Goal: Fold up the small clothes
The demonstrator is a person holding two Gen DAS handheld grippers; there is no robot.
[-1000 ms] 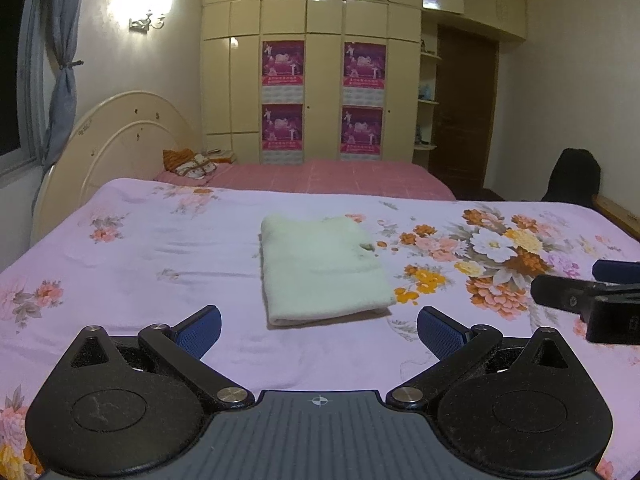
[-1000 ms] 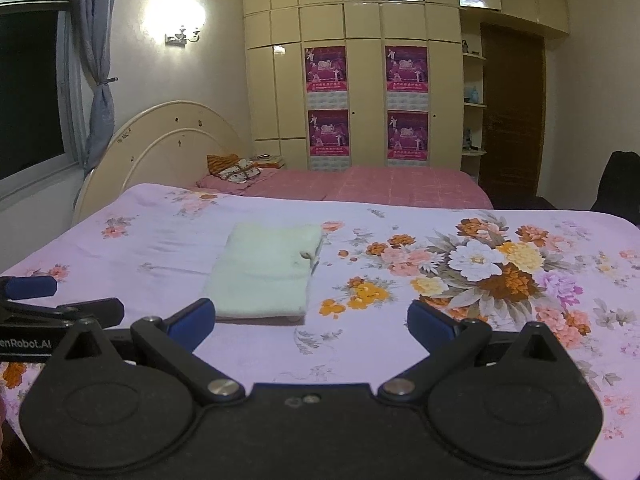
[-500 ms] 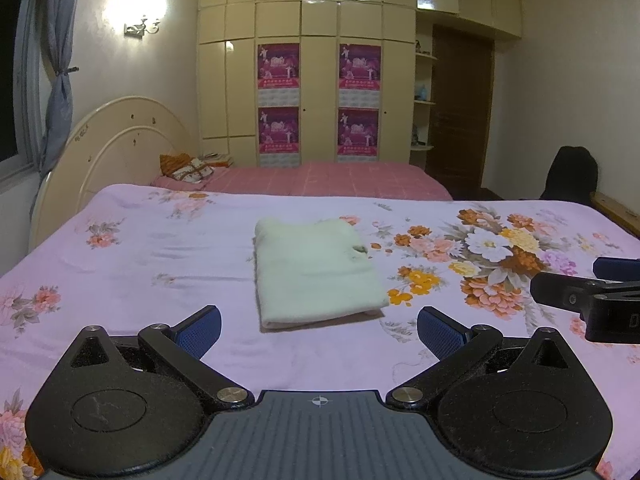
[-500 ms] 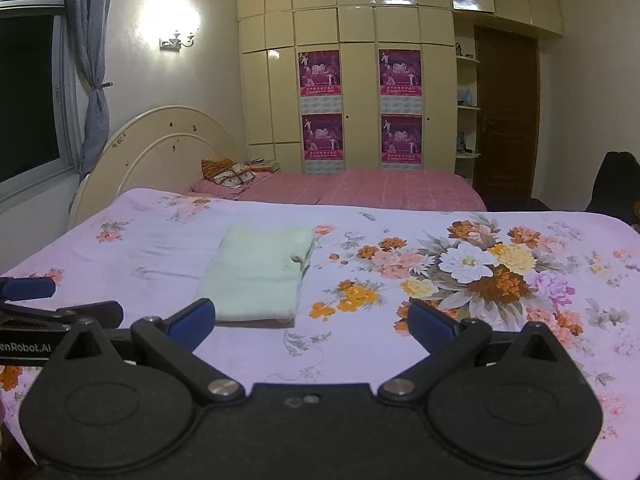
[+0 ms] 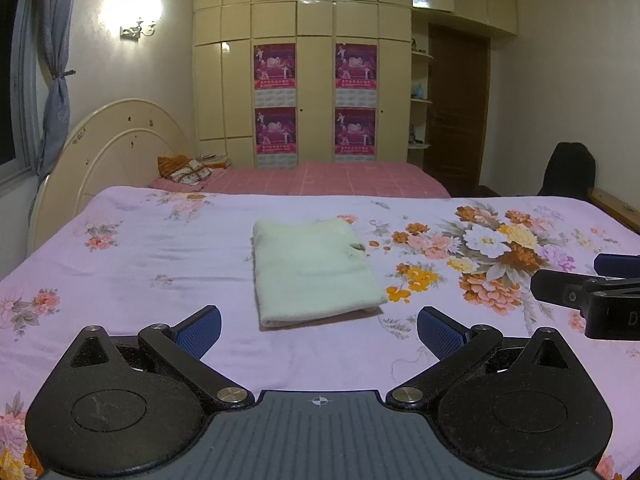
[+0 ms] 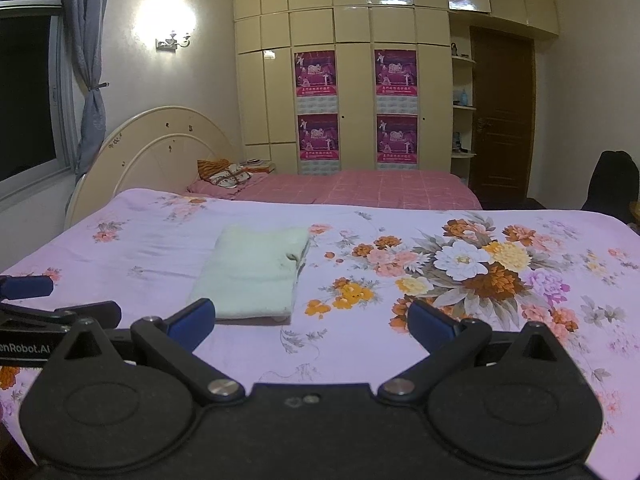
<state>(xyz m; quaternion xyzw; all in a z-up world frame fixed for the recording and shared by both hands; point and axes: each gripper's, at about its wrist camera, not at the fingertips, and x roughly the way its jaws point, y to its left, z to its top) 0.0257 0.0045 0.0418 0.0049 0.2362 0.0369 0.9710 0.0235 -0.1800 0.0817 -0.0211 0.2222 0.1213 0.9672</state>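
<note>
Now folded cloth (image 5: 314,268) btwn spread fingers (image 5: 200,330).

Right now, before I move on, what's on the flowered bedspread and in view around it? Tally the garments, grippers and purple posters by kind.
Folded pale green garment: 1
Grippers, left gripper and right gripper, both open and empty: 2
Purple posters on the wardrobe doors: 4
Total: 7
</note>
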